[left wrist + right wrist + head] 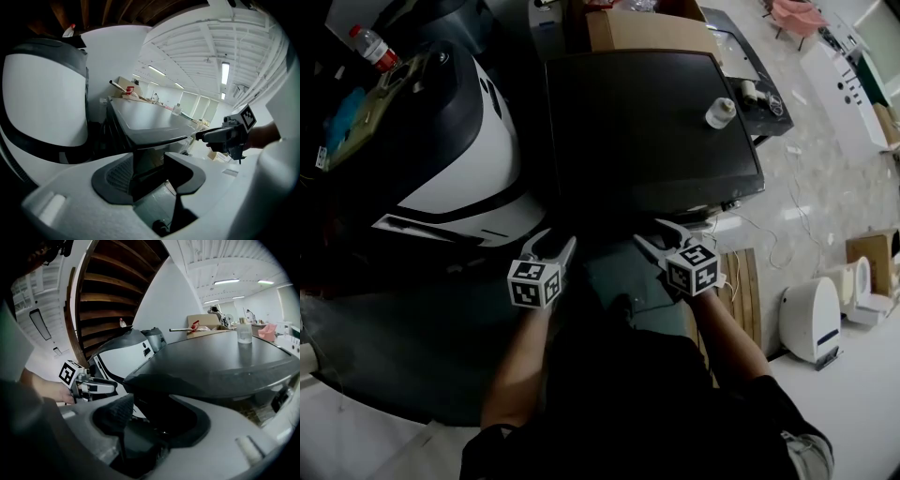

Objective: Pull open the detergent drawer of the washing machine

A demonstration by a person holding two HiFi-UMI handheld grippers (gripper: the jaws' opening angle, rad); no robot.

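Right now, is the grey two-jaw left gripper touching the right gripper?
Apart. The head view shows the left gripper and right gripper side by side with a clear gap between them.

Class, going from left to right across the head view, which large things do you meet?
White-and-black rounded machine → black flat-topped washing machine → white rounded appliance on the floor.

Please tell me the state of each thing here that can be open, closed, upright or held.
left tongs, open, empty
right tongs, open, empty
small bottle, upright on the washing machine top, untouched
detergent drawer, cannot tell: machine front too dark
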